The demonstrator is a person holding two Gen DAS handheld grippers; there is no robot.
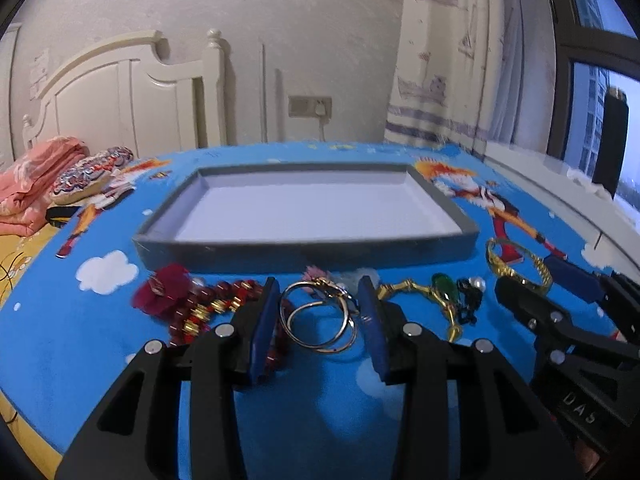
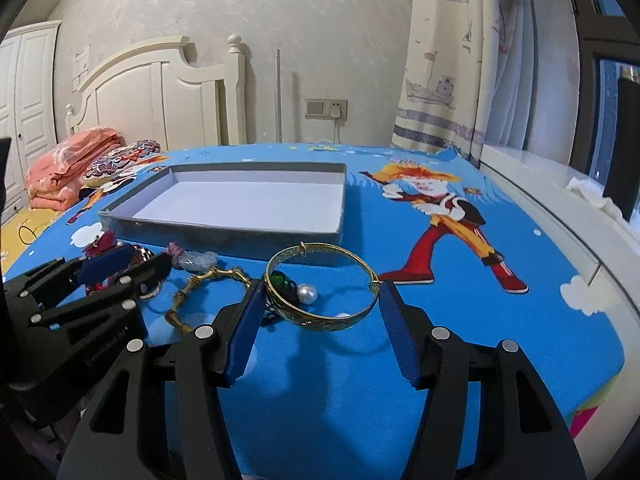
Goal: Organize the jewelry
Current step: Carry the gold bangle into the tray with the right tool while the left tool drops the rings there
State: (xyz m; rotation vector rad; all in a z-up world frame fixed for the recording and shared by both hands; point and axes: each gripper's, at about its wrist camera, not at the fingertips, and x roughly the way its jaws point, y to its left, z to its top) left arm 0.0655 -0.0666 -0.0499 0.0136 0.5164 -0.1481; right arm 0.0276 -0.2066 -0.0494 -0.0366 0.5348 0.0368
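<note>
A grey tray (image 1: 304,248) with a white floor lies on the blue cartoon cloth; it also shows in the right wrist view (image 2: 224,236). Jewelry lies in a row in front of it. My left gripper (image 1: 320,300) is open, its blue pads either side of two gold hoop rings (image 1: 320,324). A red bead bracelet (image 1: 208,312) lies left of them, and a gold chain with a green stone (image 1: 440,292) to the right. My right gripper (image 2: 320,300) is open around a gold bangle (image 2: 324,292), which also shows in the left wrist view (image 1: 516,264).
A pearl (image 2: 308,293) and a green stone (image 2: 282,282) lie inside the bangle's ring. A gold link chain (image 2: 200,292) lies left of it. Folded bedding (image 2: 72,168) sits at the far left, and a white sill (image 2: 560,216) runs along the right edge.
</note>
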